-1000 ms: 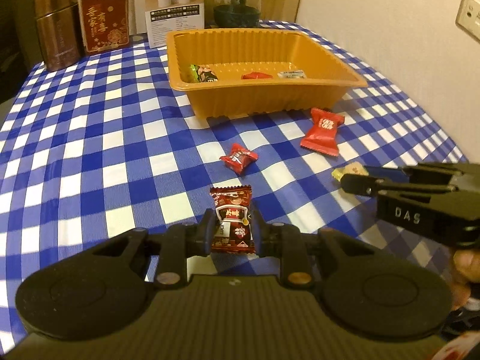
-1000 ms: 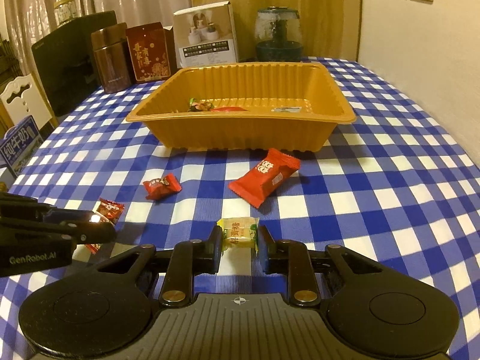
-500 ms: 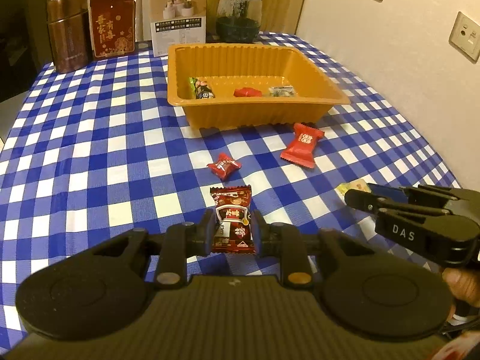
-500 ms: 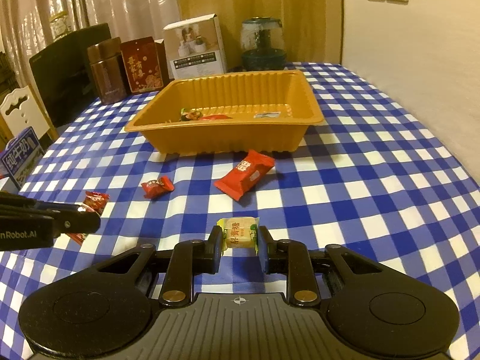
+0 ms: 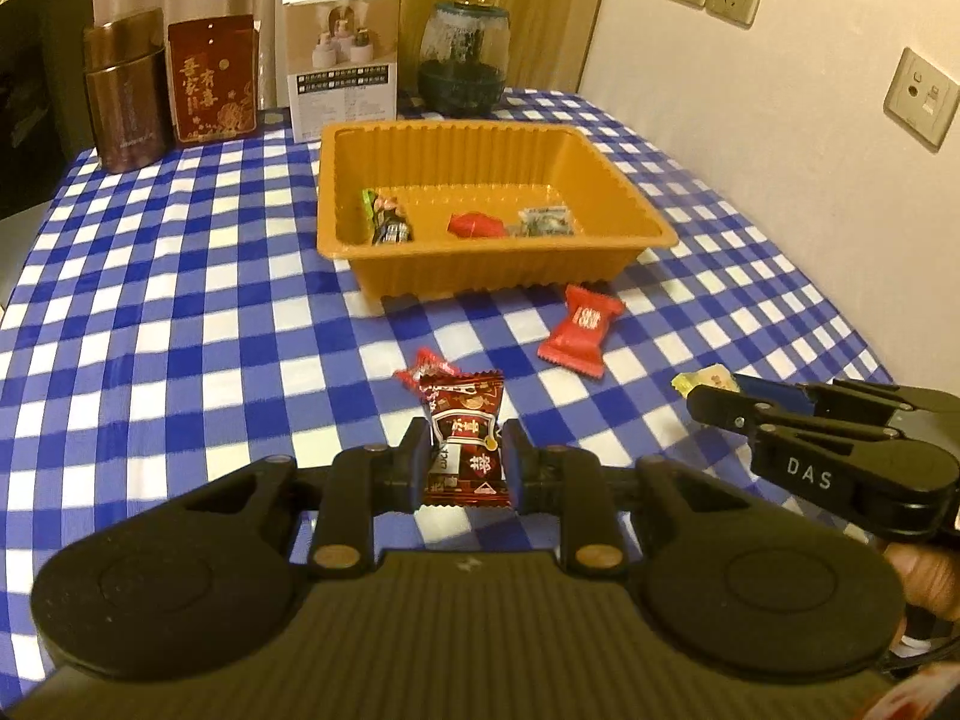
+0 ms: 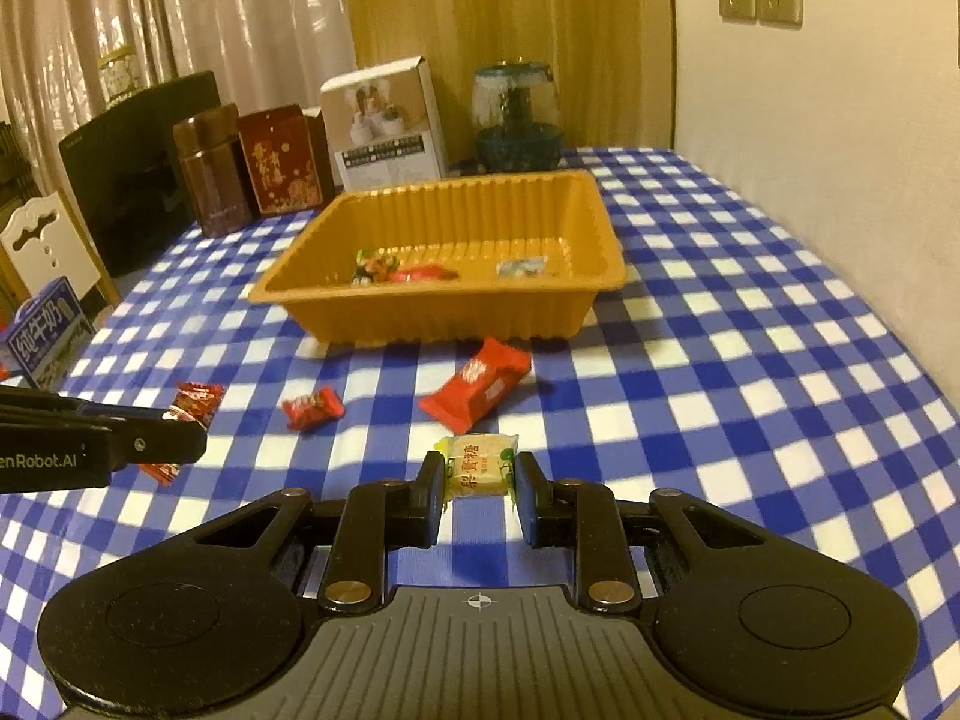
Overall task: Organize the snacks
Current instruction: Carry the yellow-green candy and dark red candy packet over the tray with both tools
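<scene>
A blue-and-white checked tablecloth (image 6: pixel 750 324) covers the table, and one orange plastic tray (image 5: pixel 480 276) stands on it toward the far end. Behind the tray stand four containers in a row: one white box (image 5: pixel 342 60), one red box (image 5: pixel 213 81), one brown tin (image 5: pixel 123 93) and one glass jar (image 5: pixel 463 63) with a dark base. A milk carton (image 6: pixel 45 330) shows at the left edge of the right wrist view, cut off by the frame.

There are seven snacks in all. Three lie inside the tray: a green-and-dark packet (image 5: pixel 387 222), a red one (image 5: pixel 477 225) and a silvery one (image 5: pixel 543 221) whose print is too blurred to read. Two lie loose on the cloth in front of the tray: one large red packet (image 5: pixel 581 330) near the tray's front wall, and one small red candy (image 6: pixel 313 408), which the left wrist view half hides behind the held sweet.

The left gripper (image 5: pixel 467 465) has its jaws closed narrowly on a dark red candy (image 5: pixel 465 438), lifted above the cloth. The right gripper (image 6: pixel 478 489) pinches a yellow candy (image 6: pixel 478 463) between its jaws, also in front of the tray.
</scene>
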A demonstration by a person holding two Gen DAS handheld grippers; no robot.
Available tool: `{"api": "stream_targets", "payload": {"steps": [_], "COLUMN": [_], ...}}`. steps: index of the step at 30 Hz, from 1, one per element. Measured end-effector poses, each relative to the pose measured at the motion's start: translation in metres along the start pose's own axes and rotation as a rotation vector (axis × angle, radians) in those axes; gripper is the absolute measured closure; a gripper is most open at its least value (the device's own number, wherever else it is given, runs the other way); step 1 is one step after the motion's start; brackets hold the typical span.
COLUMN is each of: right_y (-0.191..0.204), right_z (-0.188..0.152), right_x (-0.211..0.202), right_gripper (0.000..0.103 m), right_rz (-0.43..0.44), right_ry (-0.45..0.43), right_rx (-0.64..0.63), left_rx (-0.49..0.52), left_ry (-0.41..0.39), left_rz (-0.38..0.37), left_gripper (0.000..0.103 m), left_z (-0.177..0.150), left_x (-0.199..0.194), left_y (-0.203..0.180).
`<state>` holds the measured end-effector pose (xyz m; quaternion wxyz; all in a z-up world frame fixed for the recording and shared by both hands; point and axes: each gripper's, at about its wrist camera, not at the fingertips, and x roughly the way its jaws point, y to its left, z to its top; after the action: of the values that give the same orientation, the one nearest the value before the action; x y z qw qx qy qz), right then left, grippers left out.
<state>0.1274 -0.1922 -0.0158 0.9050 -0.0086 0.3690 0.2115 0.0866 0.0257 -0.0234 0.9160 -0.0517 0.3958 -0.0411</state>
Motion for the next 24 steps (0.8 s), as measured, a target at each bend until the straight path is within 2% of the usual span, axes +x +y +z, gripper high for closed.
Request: {"api": "stream_targets", "payload": {"steps": [16,24], "right_y": [-0.028,-0.041], "right_z": [0.081,0.101], "right_x": [0.03,0.065], "right_gripper": [0.078,0.078], "right_rz": [-0.011,-0.007], "right_ry": [-0.115,-0.133], "right_rx": [-0.016,0.035], "left_rx": [-0.002,-0.016], "left_ry": [-0.095,-0.104], "left_rz": [-0.004,-0.001], "left_gripper": [0.081,0.081], "left_z": [0.08,0.107], "left_x": [0.033,0.065], "left_y": [0.007,0.014]}}
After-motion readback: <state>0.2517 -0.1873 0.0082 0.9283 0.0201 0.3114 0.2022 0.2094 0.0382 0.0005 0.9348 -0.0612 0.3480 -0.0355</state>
